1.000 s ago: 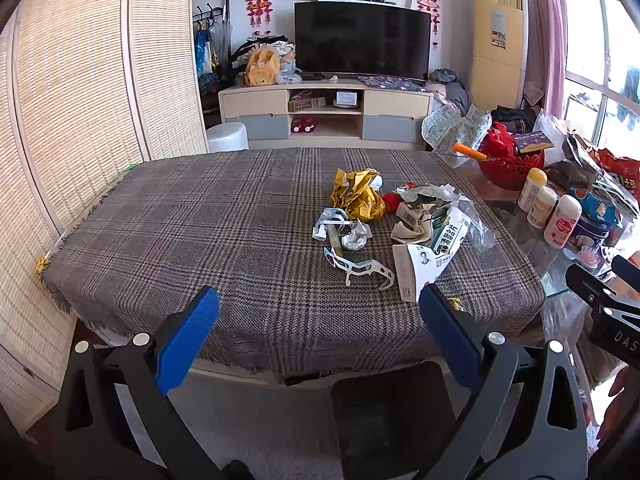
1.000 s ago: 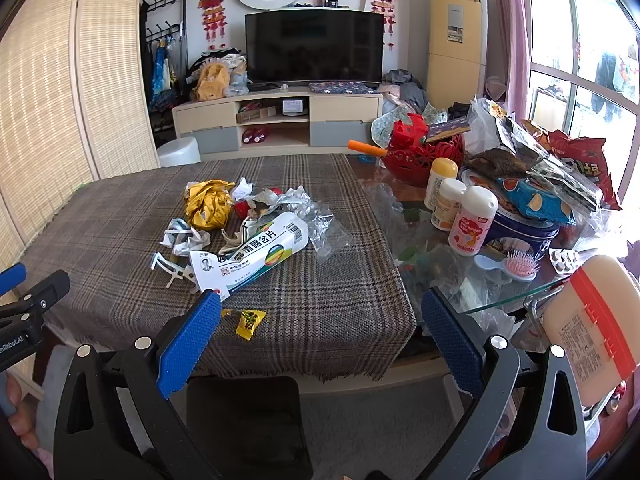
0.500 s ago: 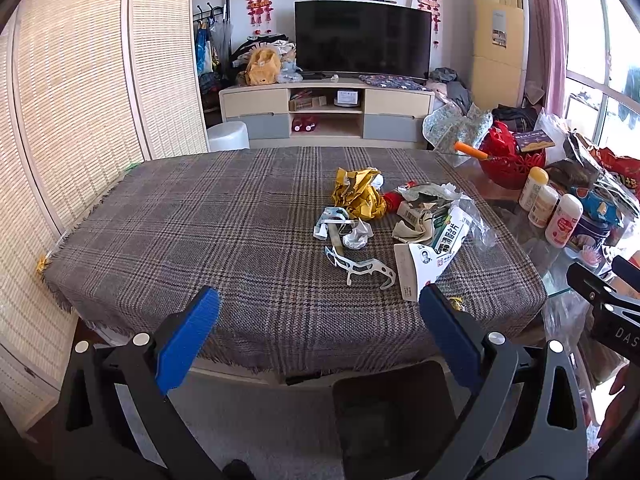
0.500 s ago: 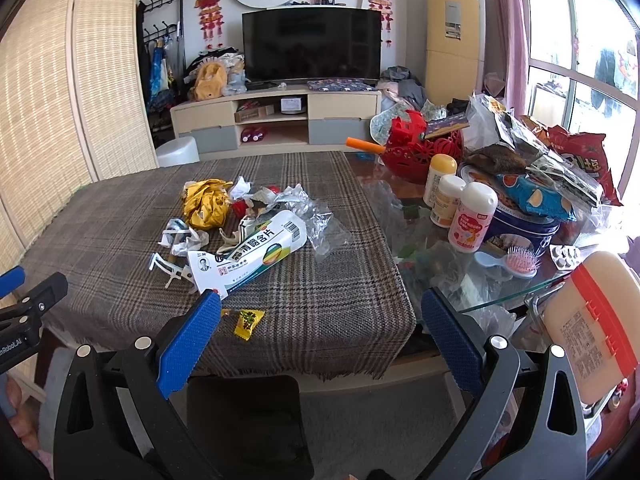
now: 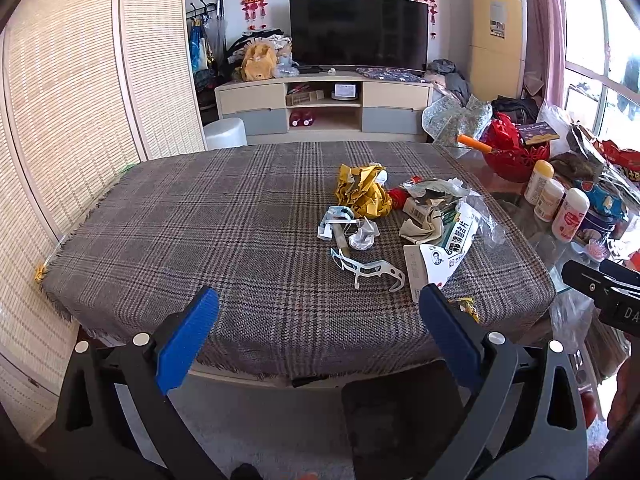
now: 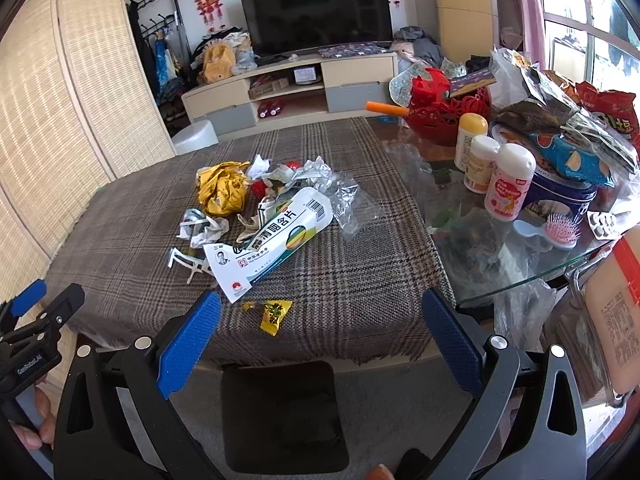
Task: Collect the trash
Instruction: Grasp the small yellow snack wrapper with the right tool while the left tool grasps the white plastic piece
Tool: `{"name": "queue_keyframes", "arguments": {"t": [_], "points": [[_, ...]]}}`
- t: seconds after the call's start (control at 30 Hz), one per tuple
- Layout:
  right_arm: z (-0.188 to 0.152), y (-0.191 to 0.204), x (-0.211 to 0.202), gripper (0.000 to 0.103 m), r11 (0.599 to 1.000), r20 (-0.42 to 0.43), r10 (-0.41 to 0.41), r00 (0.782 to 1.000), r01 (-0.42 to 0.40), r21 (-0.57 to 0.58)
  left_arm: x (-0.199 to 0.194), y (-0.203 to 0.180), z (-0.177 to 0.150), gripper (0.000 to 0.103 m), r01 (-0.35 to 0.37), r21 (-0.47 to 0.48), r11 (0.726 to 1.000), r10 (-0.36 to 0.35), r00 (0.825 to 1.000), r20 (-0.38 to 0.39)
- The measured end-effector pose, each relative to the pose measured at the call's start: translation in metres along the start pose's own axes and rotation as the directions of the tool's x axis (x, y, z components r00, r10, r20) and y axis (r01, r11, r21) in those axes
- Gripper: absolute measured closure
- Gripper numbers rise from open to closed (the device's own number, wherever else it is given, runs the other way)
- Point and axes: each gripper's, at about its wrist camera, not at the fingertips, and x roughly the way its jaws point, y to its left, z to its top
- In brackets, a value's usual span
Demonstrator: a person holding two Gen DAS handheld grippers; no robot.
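A pile of trash lies on the plaid tablecloth: a crumpled yellow wrapper, a white printed packet, a white plastic frame, crumpled paper and clear film. A small yellow candy wrapper lies near the table's front edge. My left gripper is open and empty, short of the table edge. My right gripper is open and empty, just before the candy wrapper.
A black seat stands below the front edge of the table. On the glass part at the right stand bottles, a red basket, snack bags and a pink hairbrush. A woven screen is at the left.
Both grippers have shifted only slightly; the right view has tilted and moved a little closer to the table. The trash has not moved.
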Motion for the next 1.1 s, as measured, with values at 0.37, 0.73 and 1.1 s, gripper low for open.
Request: {"name": "queue_keyframes", "arguments": {"t": [0.37, 0.73, 1.1], "points": [[0.006, 0.028, 0.069, 0.003, 0.994, -0.193, 0.063, 0.979, -0.079, -0.081, 0.038, 0.009, 0.015, 0.008, 0.02, 0.024, 1.0, -0.018, 0.995, -0.097], [-0.002, 0.047, 0.126, 0.055, 0.988, -0.369, 0.1, 0.924, -0.137, -0.076, 0.083, 0.013, 0.031, 0.008, 0.024, 0.031, 0.999, -0.018, 0.983, -0.185], [-0.012, 0.055, 0.145, 0.084, 0.985, -0.423, 0.001, 0.906, -0.075, -0.158, 0.145, 0.003, 0.03, 0.014, 0.116, 0.027, 0.993, -0.103, 0.946, -0.306]]}}
